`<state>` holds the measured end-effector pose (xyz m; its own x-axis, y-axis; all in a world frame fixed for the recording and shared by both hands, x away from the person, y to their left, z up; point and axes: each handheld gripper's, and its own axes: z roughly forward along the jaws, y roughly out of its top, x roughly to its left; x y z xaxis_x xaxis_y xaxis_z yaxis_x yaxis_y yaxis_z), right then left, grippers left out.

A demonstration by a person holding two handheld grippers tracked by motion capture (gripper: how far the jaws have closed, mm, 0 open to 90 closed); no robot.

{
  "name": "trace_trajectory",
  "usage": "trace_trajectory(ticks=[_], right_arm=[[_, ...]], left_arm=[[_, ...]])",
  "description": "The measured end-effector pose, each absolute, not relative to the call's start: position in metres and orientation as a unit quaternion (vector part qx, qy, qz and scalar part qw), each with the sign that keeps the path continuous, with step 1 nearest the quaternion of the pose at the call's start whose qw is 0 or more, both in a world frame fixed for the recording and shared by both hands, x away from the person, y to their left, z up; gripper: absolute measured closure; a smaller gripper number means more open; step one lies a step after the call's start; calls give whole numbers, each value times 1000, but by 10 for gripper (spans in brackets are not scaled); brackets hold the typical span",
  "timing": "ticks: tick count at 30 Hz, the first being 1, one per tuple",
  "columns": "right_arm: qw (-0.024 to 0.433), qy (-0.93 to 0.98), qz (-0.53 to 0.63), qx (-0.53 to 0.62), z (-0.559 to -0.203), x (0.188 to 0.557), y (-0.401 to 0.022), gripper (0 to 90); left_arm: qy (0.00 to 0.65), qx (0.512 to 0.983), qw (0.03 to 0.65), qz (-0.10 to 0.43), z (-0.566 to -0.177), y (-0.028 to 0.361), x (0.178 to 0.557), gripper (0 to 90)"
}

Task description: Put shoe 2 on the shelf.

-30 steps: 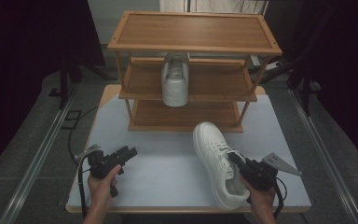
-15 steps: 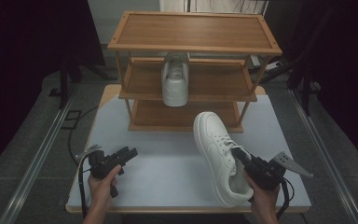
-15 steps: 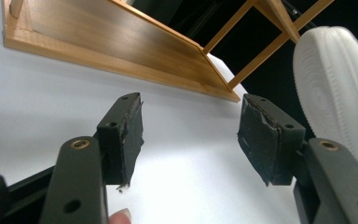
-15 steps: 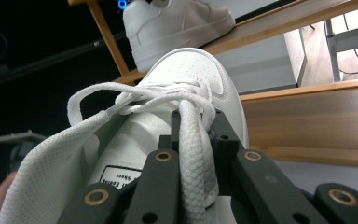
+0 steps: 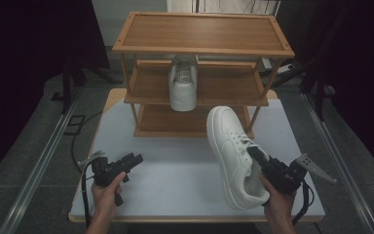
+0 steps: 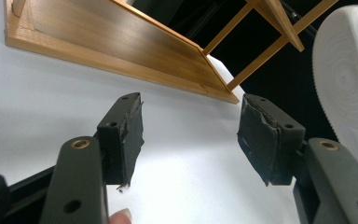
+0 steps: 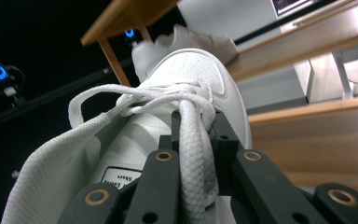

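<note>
While perforated leather curves smoothly, right tool (image 7: pixel 193 140) pinches woven lace (image 7: pixel 193 154) — white sneaker (image 5: pixel 233 151).

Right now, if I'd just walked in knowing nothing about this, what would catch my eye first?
Most likely the big white sneaker at the table's right, its toe toward the shelves, gripped at the tongue and laces by the right claw. Behind it stands a three-tier wooden shoe rack with a matching white sneaker on its middle shelf. At the near left, the left claw hangs open with nothing between its jaws.
</note>
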<state>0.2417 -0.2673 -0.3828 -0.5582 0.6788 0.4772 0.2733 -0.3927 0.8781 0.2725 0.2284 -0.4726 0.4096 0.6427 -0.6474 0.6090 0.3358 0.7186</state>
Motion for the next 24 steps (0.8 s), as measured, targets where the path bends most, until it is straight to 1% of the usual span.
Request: trace_trajectory(ticks=[2, 5, 10, 15, 22, 24], right_arm=[[145, 530, 707, 445, -381, 242, -268, 840], [140, 519, 720, 439, -370, 246, -270, 840], [148, 510, 730, 430, -355, 252, -268, 840], [148, 504, 733, 432, -350, 256, -266, 840], [148, 494, 734, 443, -345, 272, -260, 841], [150, 490, 735, 444, -342, 278, -258, 841]], left_arm=[[541, 577, 612, 16, -473, 229, 273, 399], [543, 574, 613, 14, -472, 230, 273, 399], [543, 574, 613, 15, -473, 229, 273, 399], [544, 573, 613, 16, -472, 229, 272, 399], [547, 573, 610, 15, -473, 230, 272, 401], [547, 566, 617, 31, -473, 230, 270, 416]])
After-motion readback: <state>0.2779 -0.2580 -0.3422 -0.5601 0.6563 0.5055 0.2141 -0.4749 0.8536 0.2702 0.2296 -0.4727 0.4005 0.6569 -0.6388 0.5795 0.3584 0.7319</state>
